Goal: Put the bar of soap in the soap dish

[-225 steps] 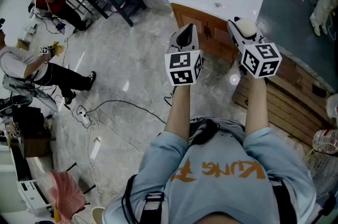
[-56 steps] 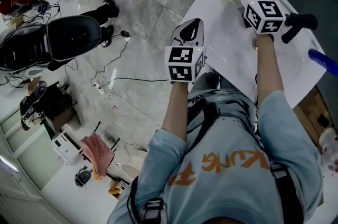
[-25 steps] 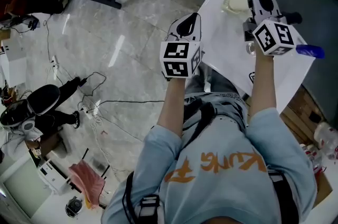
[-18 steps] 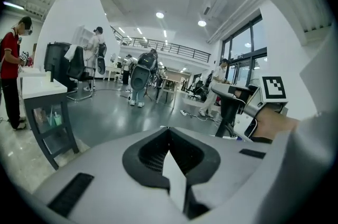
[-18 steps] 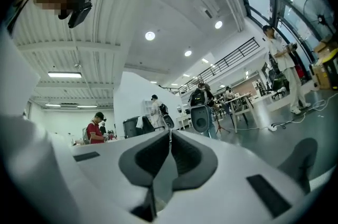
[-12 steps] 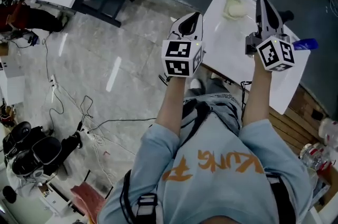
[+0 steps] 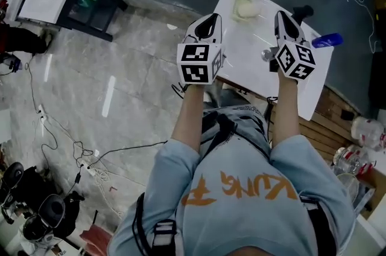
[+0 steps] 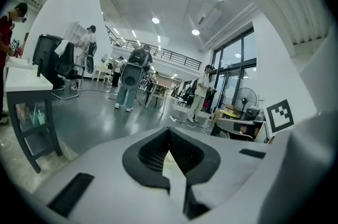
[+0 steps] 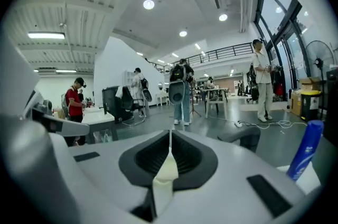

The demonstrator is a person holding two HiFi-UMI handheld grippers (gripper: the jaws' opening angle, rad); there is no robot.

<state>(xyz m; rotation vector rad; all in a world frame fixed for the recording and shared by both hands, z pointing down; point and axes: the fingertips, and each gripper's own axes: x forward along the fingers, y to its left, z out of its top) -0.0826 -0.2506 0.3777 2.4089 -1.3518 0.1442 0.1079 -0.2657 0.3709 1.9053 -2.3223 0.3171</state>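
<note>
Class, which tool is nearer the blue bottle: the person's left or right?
Right. The right tool is over the counter, close to the blue bottle; the left tool is at the counter's opposite edge.

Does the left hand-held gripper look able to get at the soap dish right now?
Probably yes: the soap dish sits just ahead-right of the left hand-held gripper, only bare countertop between; its shut jaws would need opening.

Soap dish (image 7: 246, 7) left of bottle (image 7: 327, 40)

A blue bottle (image 7: 327, 40) sits near the black faucet (image 7: 301, 11).
</note>
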